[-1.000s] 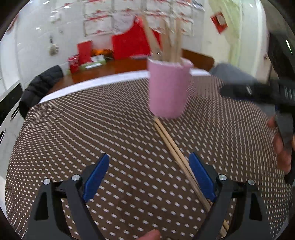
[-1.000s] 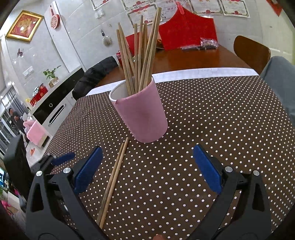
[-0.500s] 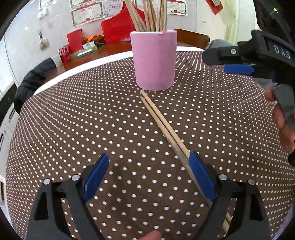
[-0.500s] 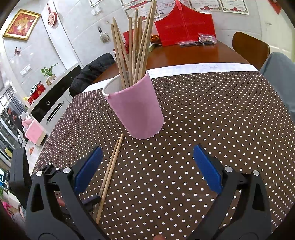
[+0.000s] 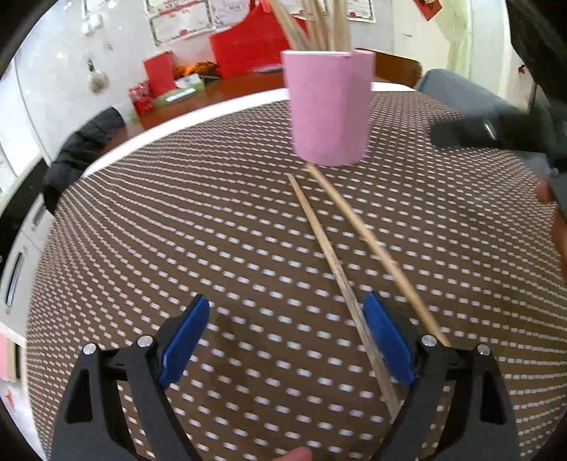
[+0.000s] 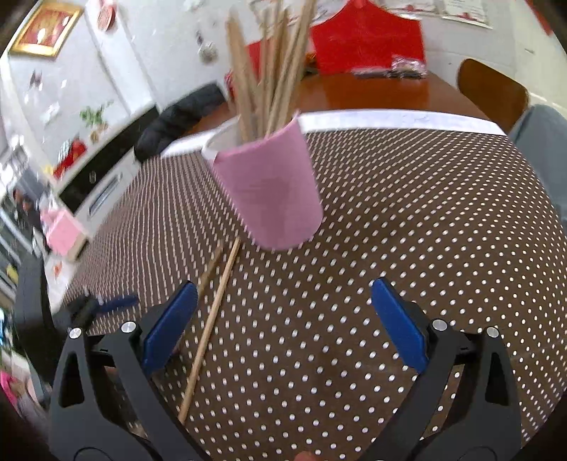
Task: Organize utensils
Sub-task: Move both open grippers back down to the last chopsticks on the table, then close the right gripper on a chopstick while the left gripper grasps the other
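Left wrist view: left tool [image 5: 283, 333] is hovering over the dotted tabletop [image 5: 177, 230], its blue pads spread wide and pinching nothing. Two loose chopsticks [image 5: 333, 255] are lying side by side on the cloth, running from the pink cup [image 5: 327, 106] back toward the tool's right-hand pad. The cup is standing toward the far edge, holding a bundle of chopsticks [image 5: 319, 25].

Right wrist view: right tool [image 6: 283, 319] is also hanging spread wide, nothing between its pads. The cup [image 6: 269, 191] is sitting ahead, mid-tabletop. The loose chopsticks [image 6: 212, 312] are lying just inside its left-hand pad.
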